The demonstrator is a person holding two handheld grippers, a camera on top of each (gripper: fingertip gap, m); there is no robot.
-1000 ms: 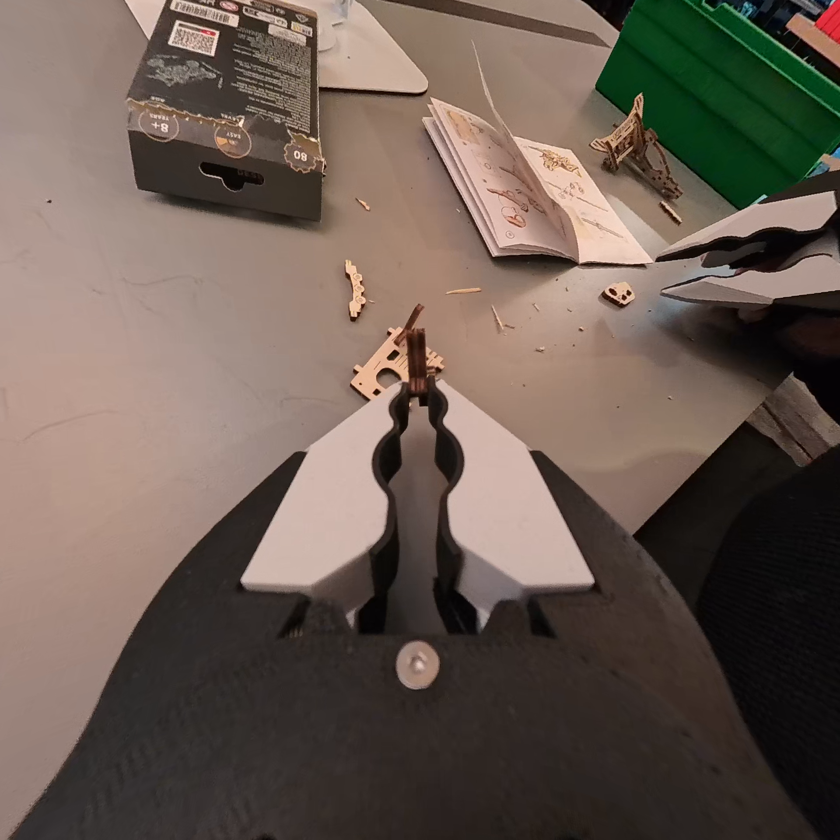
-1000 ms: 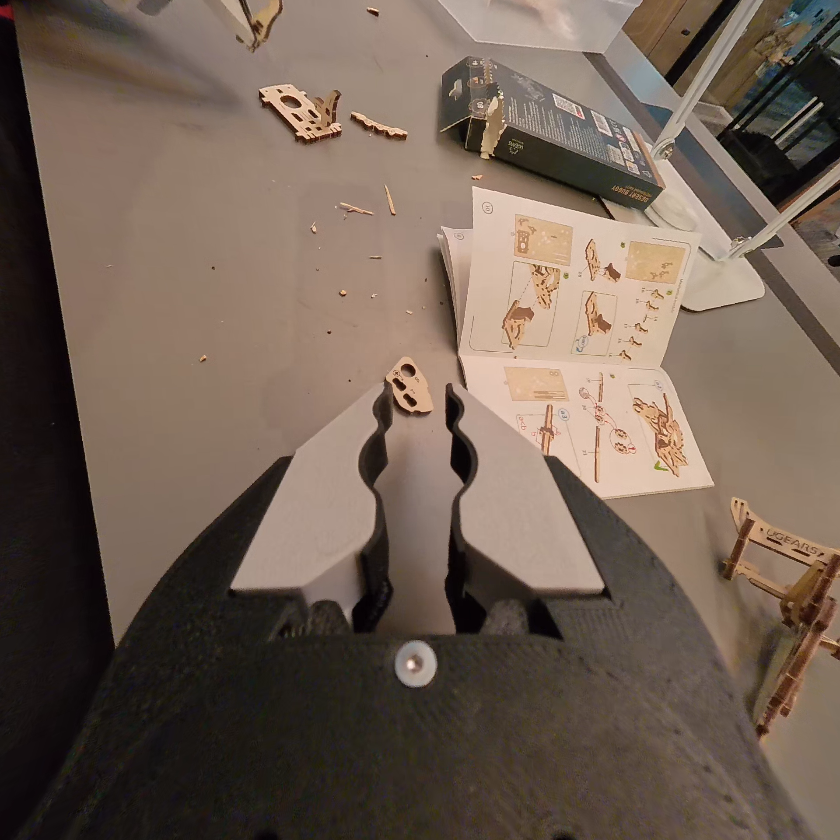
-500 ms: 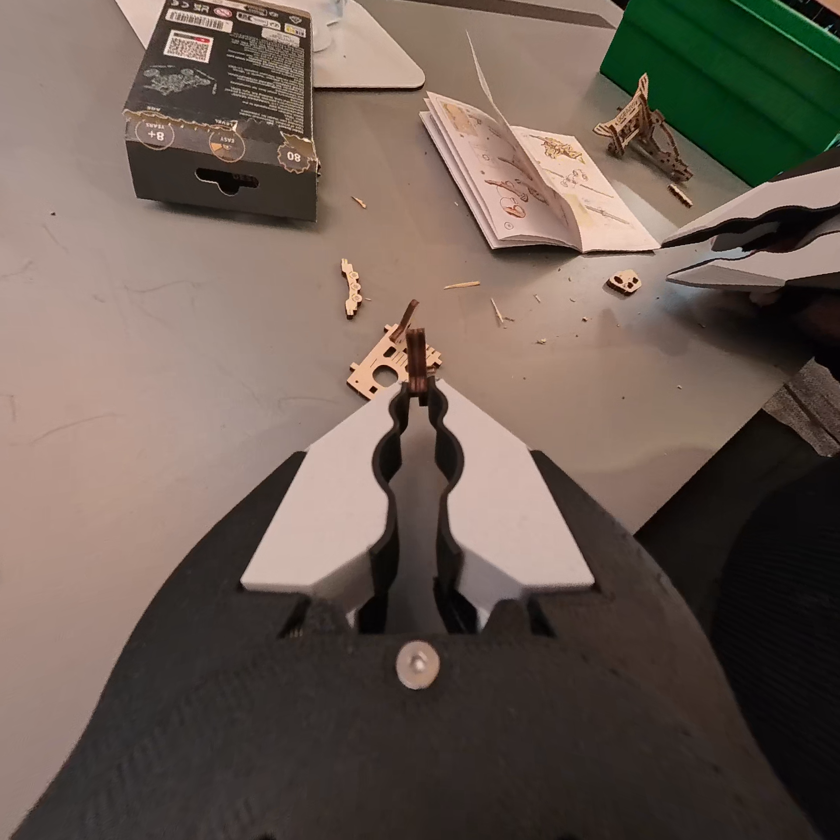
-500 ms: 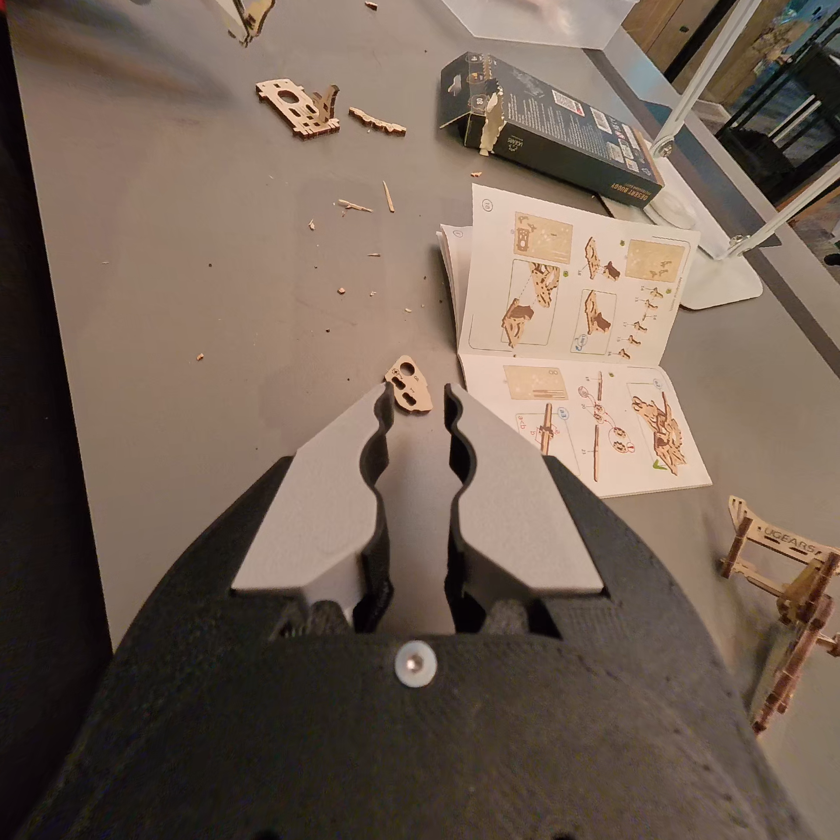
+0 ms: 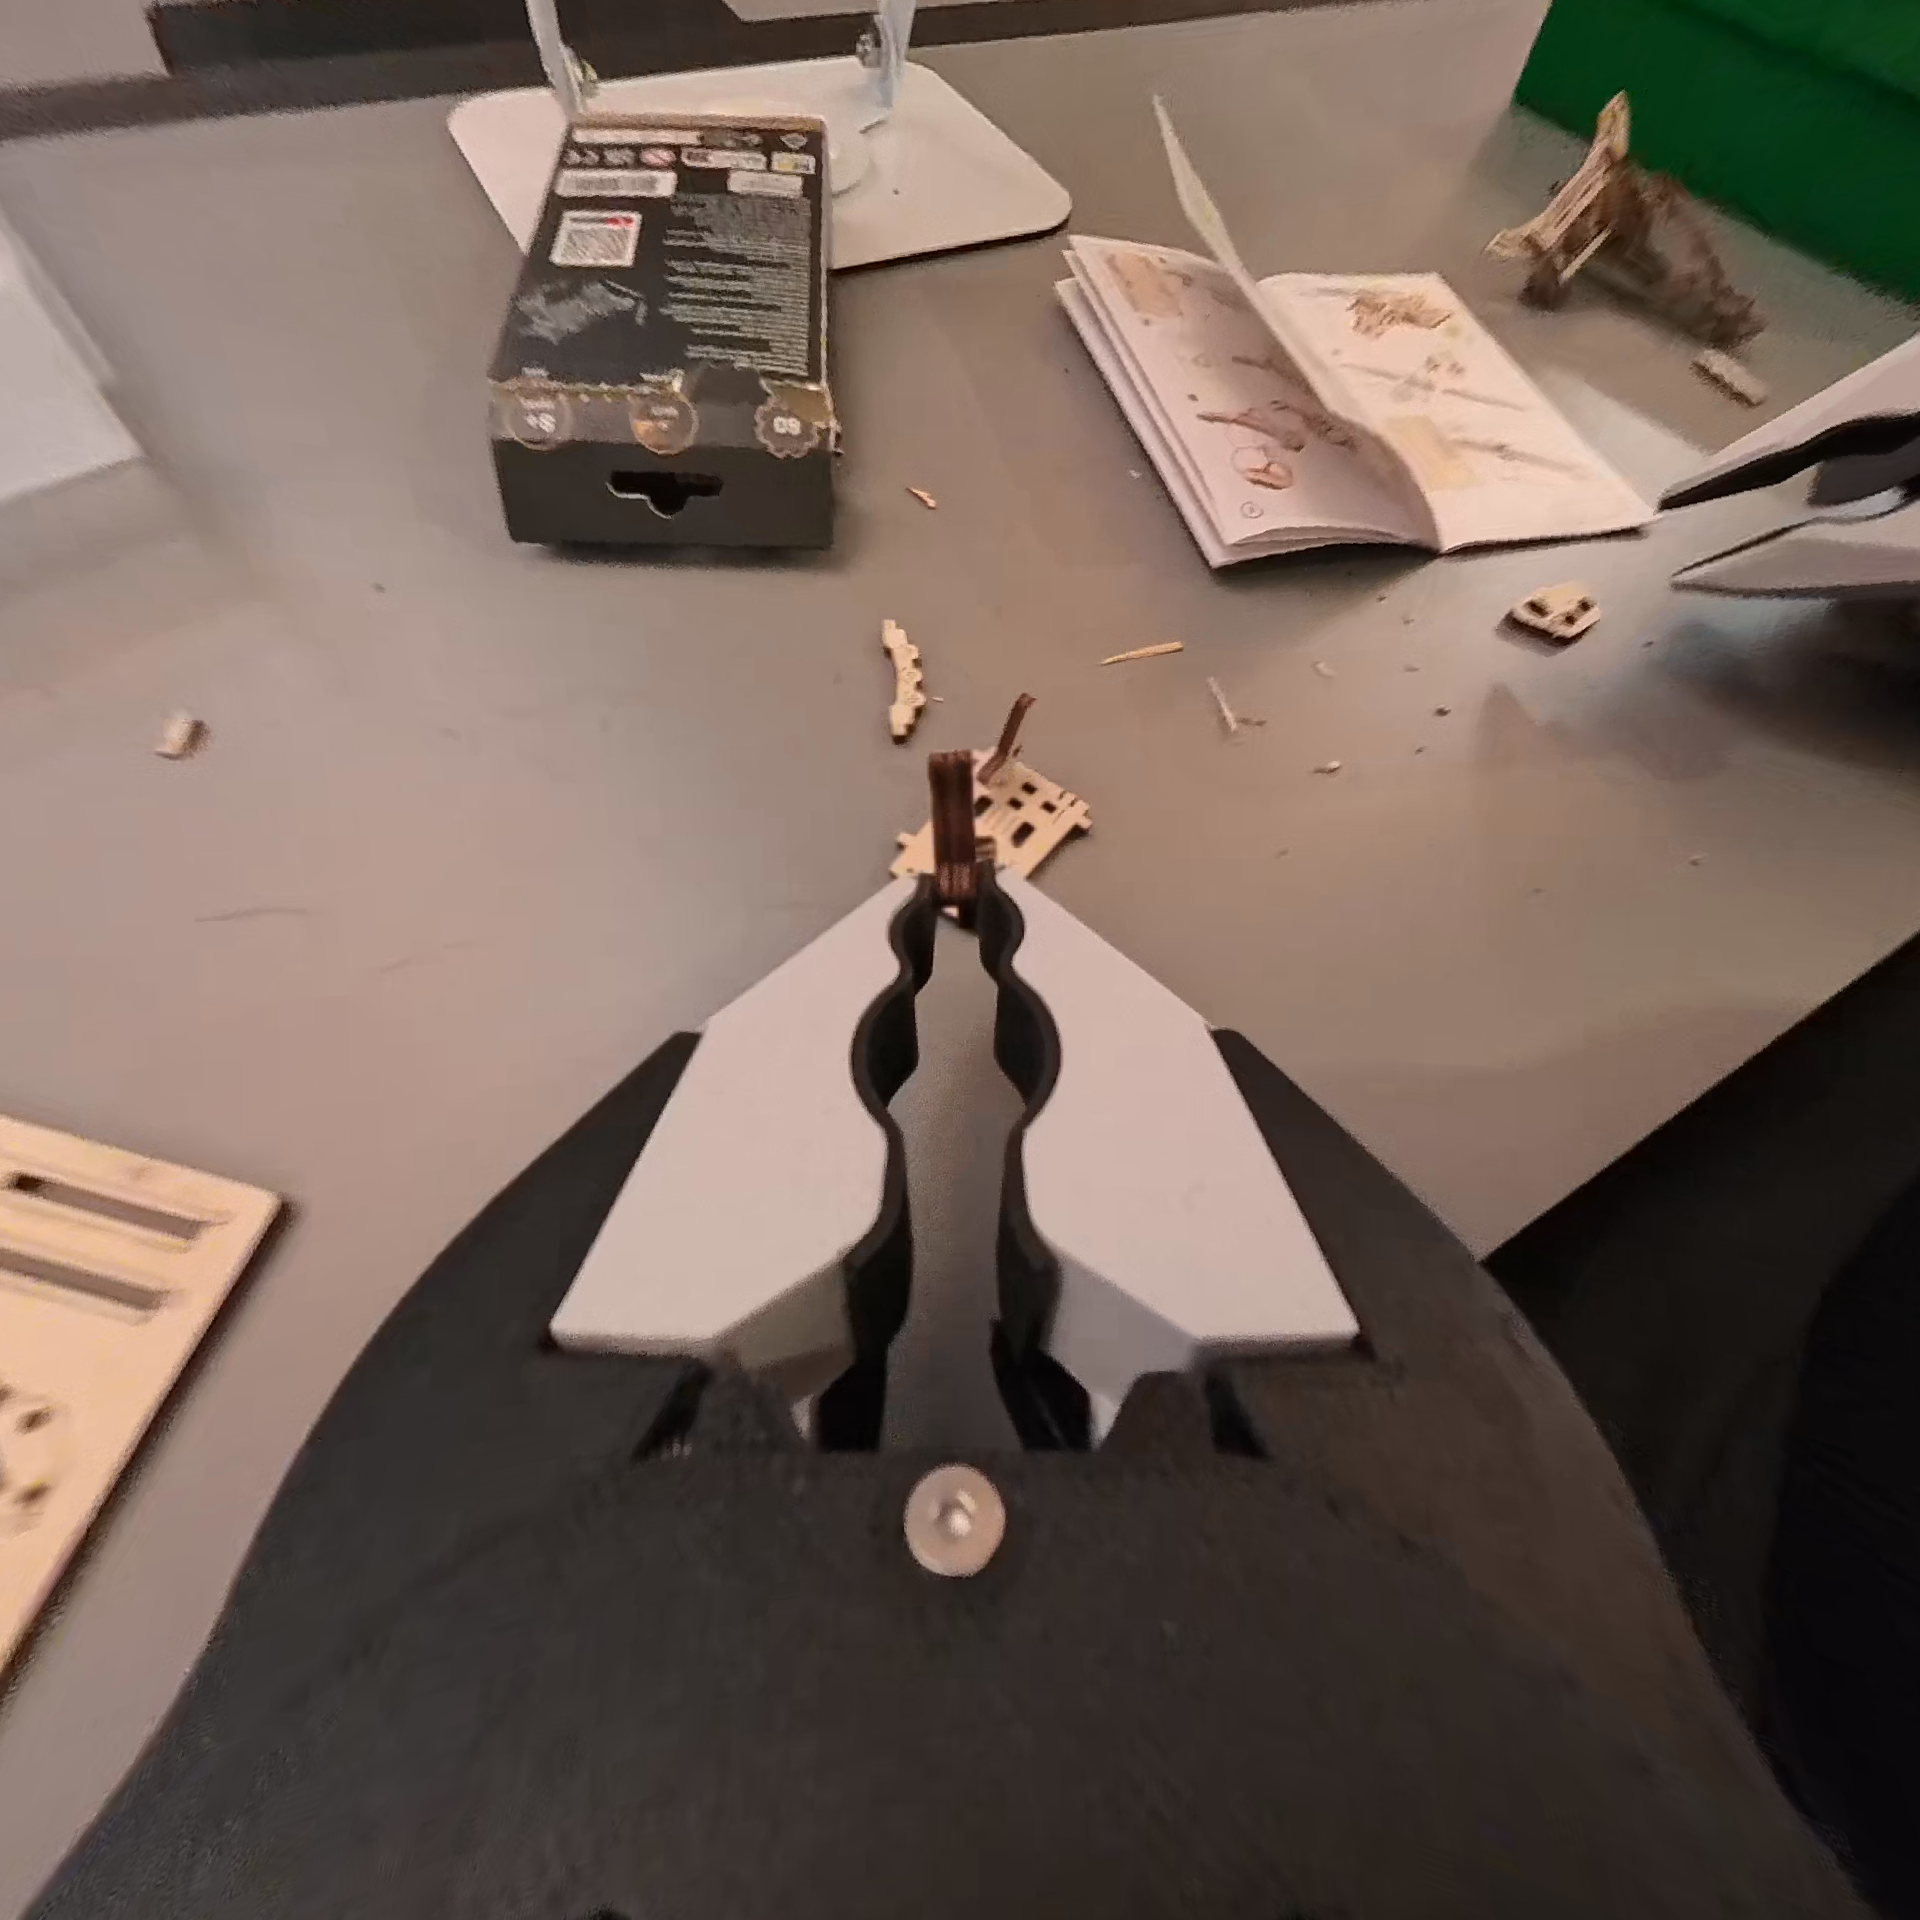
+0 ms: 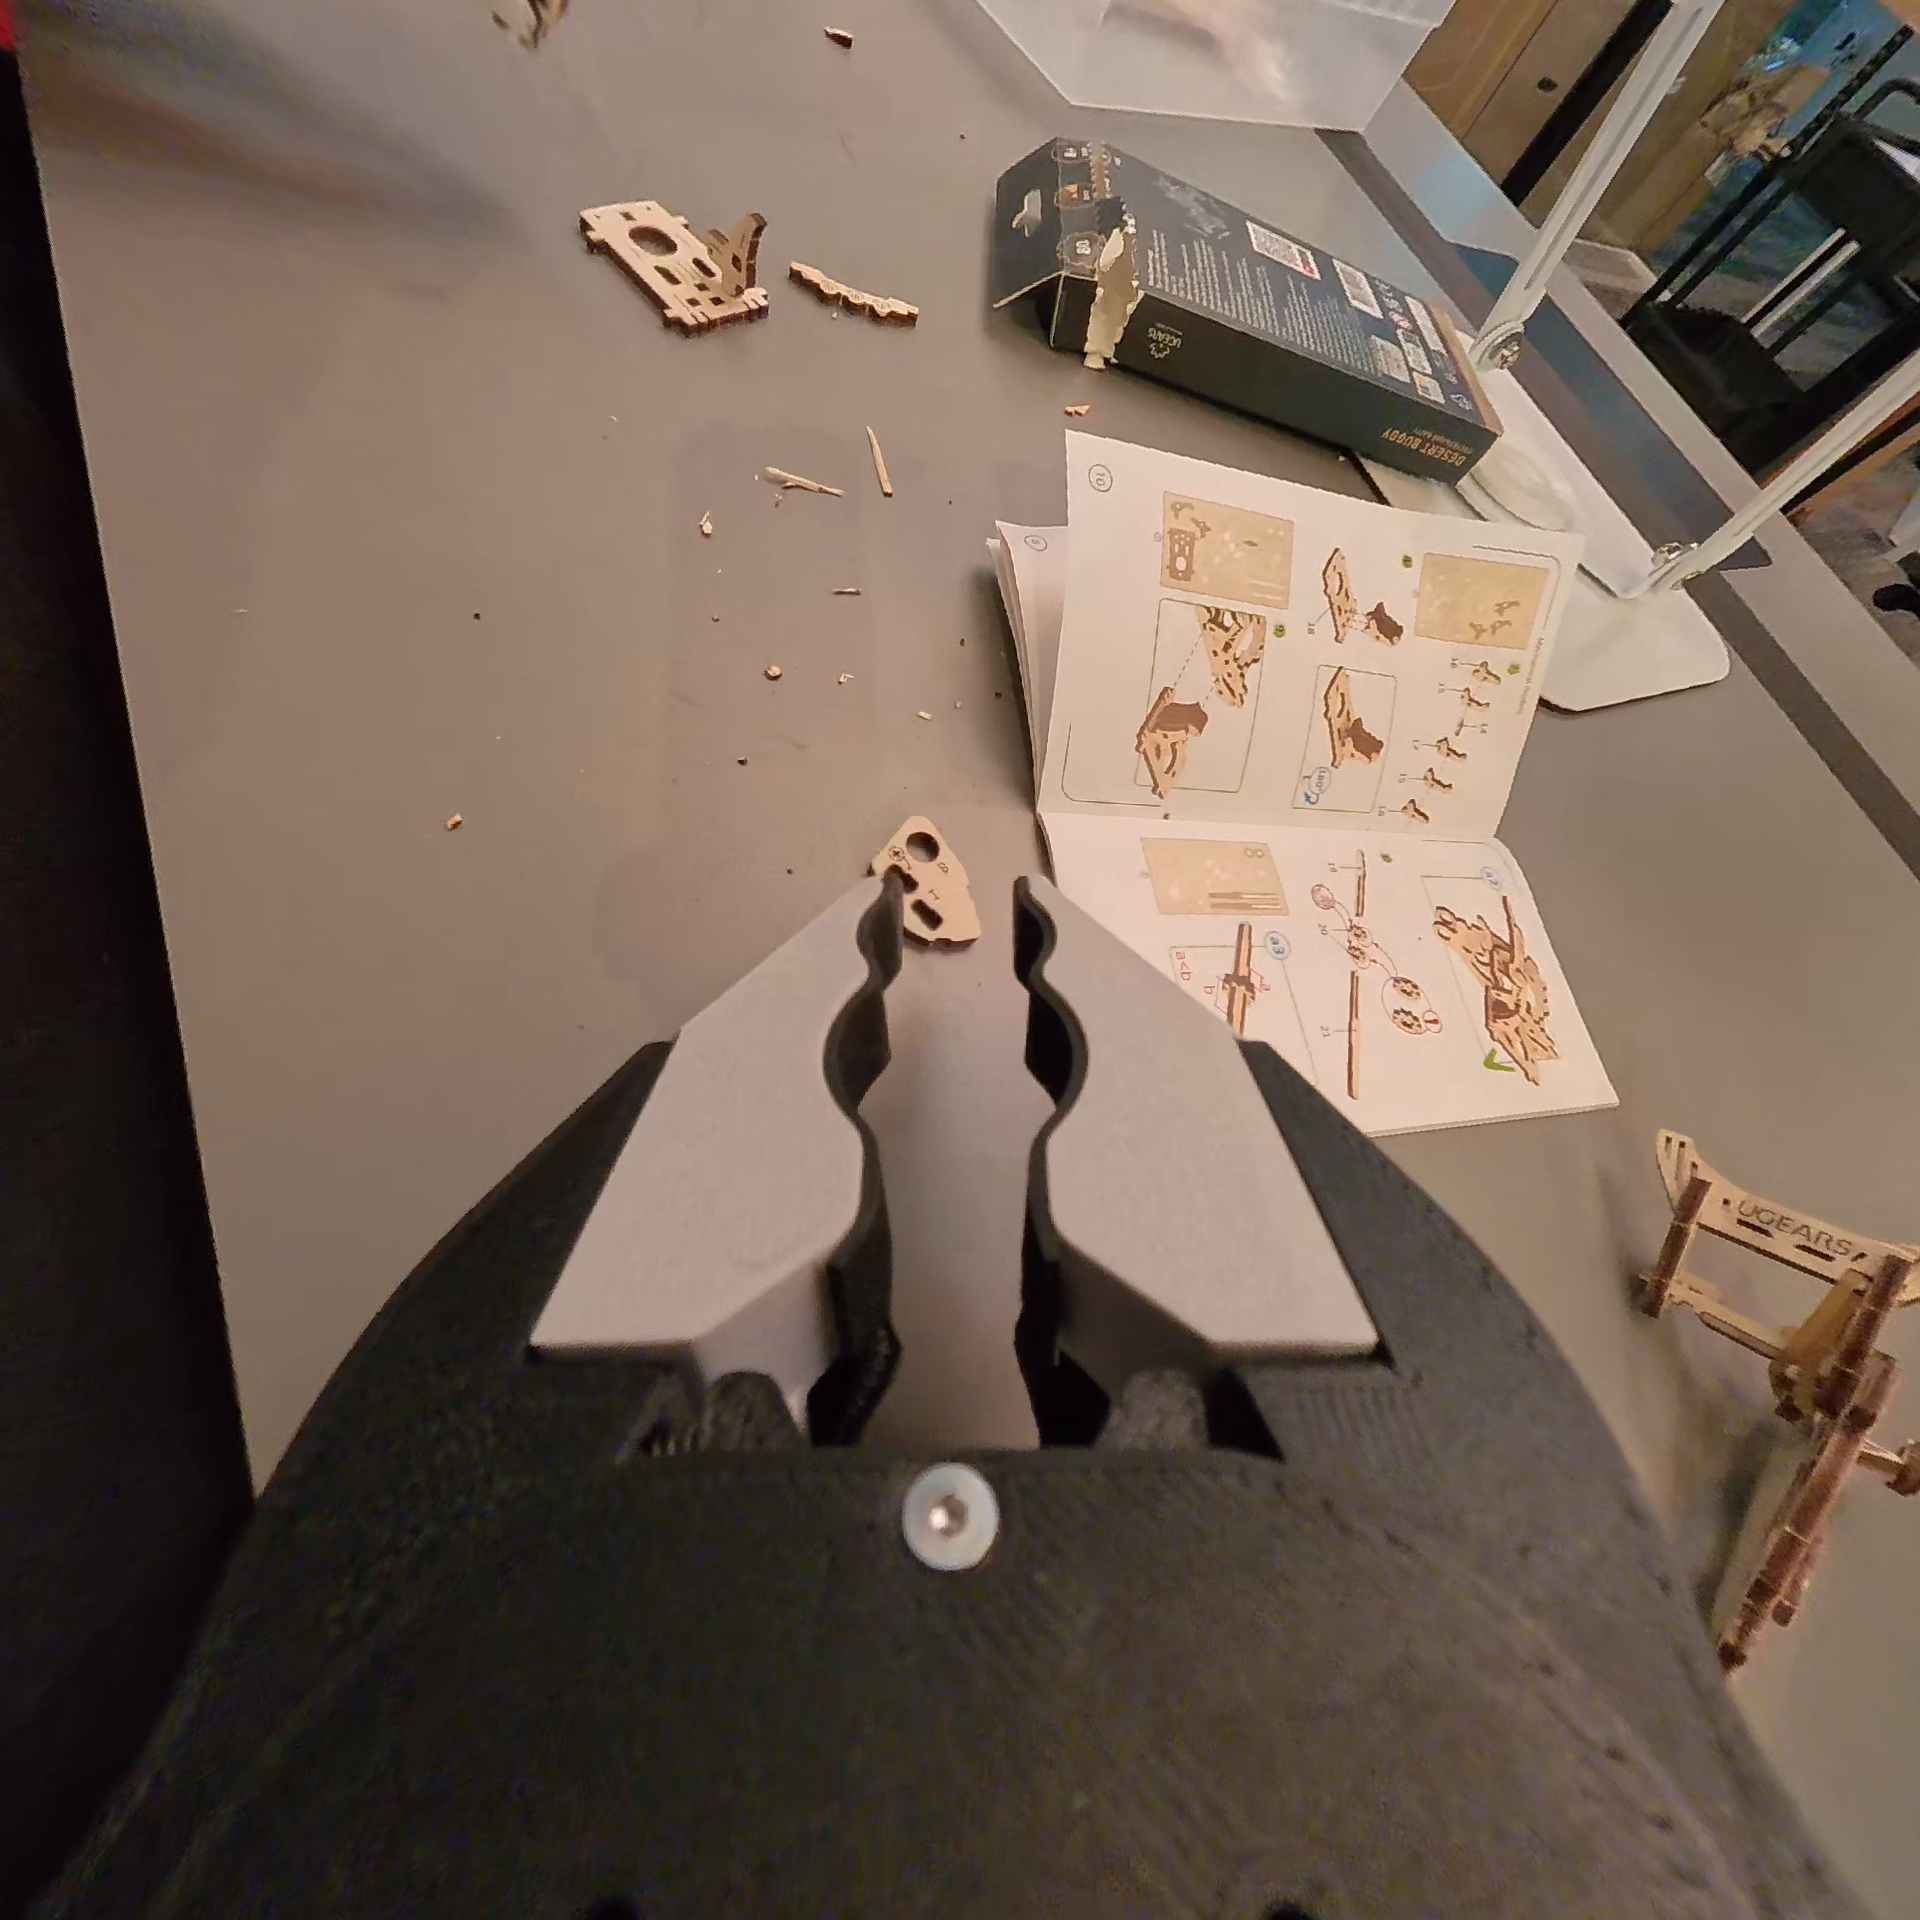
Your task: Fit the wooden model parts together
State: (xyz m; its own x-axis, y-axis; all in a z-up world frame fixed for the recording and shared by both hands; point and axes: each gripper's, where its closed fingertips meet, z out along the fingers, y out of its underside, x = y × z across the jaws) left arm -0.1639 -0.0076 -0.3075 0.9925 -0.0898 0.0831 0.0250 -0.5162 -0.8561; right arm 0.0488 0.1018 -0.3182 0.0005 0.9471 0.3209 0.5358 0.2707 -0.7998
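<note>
Left gripper (image 5: 954, 902): jaws pressed onto a thin dark-brown wooden piece (image 5: 951, 821), which stands edge-on and upright out of the tips. Directly beyond the tips, on the grey tabletop (image 5: 416, 831), lies a flat pale plywood plate with square cut-outs (image 5: 1013, 821) carrying one upright brown tab; whether the pinched piece touches the plate cannot be told. Just past the plate, slightly left of the jaw line, lies a narrow notched wooden strip (image 5: 902, 694). Farther ahead and left stands a black cardboard box (image 5: 673, 343), its end flap facing the jaws. Ahead and right, an open white instruction booklet (image 5: 1340, 405). Low at the left edge, a pale laser-cut plywood sheet (image 5: 94, 1309) — partly out of view.

Right gripper (image 6: 958, 896): jaws spread with a clear gap, holding nothing. A small rounded plywood piece with holes (image 6: 928, 883) lies flat on the table at the tips, just inside the left finger (image 6: 748, 1132) — contact cannot be confirmed. The booklet sits beside the right finger; the plate and strip lie well ahead, left of the jaw line. A partly built wooden frame assembly (image 6: 1808, 1351) stands to the right of the gripper body, apart from it.
</note>
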